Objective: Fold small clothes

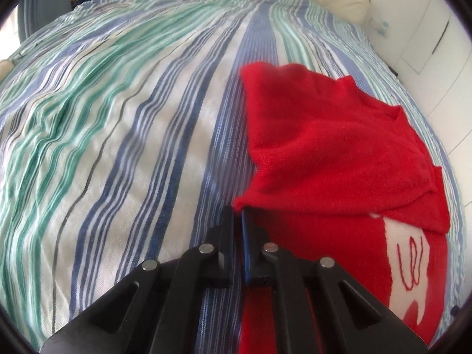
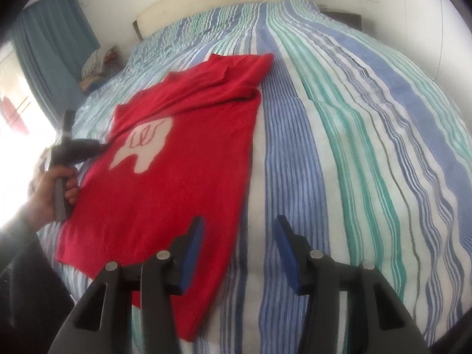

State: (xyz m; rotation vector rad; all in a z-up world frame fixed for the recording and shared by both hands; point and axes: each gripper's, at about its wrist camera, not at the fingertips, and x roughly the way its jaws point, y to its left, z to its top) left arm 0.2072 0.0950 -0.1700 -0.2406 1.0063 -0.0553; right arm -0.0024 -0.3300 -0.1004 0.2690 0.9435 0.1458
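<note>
The sweater [image 2: 183, 159] lies flat on the bed [image 2: 368, 135], left of my right gripper [image 2: 239, 250], which hovers wide open and empty over its near right edge. Farther left, my left gripper [image 1: 243, 206] is closed on a pinched fold, I think to carry a sleeve over.
</note>
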